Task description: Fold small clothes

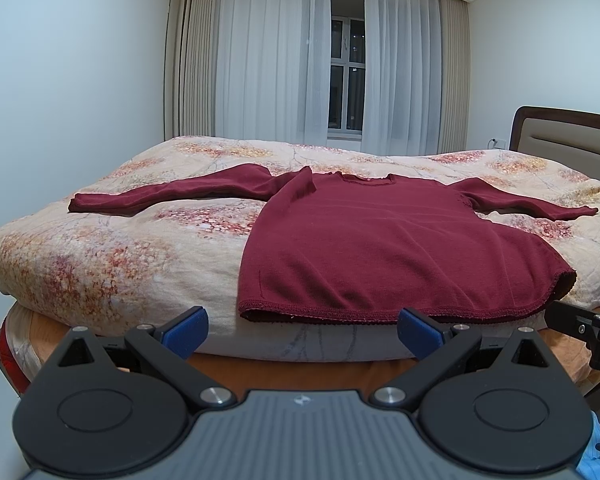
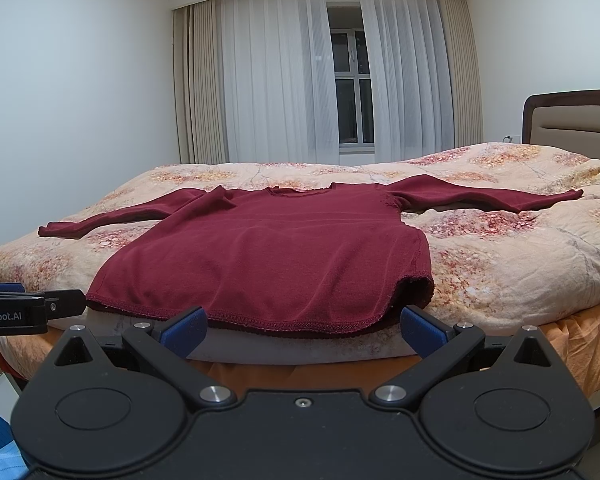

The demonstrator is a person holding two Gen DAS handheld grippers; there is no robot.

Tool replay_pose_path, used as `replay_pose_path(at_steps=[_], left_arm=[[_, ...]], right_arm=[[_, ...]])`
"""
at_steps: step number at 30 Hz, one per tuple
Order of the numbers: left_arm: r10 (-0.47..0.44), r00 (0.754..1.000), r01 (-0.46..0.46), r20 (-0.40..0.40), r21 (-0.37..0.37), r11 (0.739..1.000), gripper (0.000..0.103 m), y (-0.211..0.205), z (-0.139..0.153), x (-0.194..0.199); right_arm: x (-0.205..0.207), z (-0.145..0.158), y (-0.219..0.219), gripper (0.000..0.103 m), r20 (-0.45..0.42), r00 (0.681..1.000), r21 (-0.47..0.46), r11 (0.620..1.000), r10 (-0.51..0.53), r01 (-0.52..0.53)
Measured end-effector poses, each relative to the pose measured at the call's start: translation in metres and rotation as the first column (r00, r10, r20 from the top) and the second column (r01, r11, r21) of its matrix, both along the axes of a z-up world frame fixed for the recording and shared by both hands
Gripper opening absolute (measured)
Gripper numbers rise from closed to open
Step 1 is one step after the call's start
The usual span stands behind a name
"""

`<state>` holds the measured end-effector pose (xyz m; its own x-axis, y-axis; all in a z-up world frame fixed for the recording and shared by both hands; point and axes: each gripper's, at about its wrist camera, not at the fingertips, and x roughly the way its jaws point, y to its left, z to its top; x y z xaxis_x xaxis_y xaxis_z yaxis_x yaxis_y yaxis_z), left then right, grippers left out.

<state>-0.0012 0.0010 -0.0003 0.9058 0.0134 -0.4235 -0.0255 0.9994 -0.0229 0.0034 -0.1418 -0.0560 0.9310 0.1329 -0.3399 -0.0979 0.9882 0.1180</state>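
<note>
A dark red long-sleeved sweater (image 1: 364, 240) lies flat on the bed, hem toward me, both sleeves spread out to the sides. It also shows in the right wrist view (image 2: 276, 256). My left gripper (image 1: 302, 332) is open and empty, just short of the hem's left part. My right gripper (image 2: 304, 330) is open and empty, just short of the hem's right part. Each gripper shows in the other's view: the right one at the right edge (image 1: 580, 322), the left one at the left edge (image 2: 40, 306).
The sweater lies on a floral beige duvet (image 1: 112, 256) over an orange sheet (image 2: 572, 344). A padded headboard (image 2: 572, 120) stands at the right. Curtains and a window (image 1: 346, 80) are behind the bed. White walls close in on both sides.
</note>
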Motion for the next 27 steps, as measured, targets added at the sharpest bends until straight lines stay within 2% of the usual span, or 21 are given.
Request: replay_pose_path(at_steps=[20,27], left_arm=[[-0.001,1.000,0.001,-0.004,0.002,1.000,0.103,-0.0008,-0.0002,-0.0006],[-0.007,0.999,0.007,-0.044,0.005,1.000,0.103,-0.0021,-0.0029,0.0043]], right_arm=[[-0.0003,0.0008,-0.0013,0.103,-0.002,1.000,0.002,1.000,0.001,-0.001],[0.0063,-0.0026,0.0003,0.103,-0.024,1.000,0.002,1.000,0.010,-0.010]])
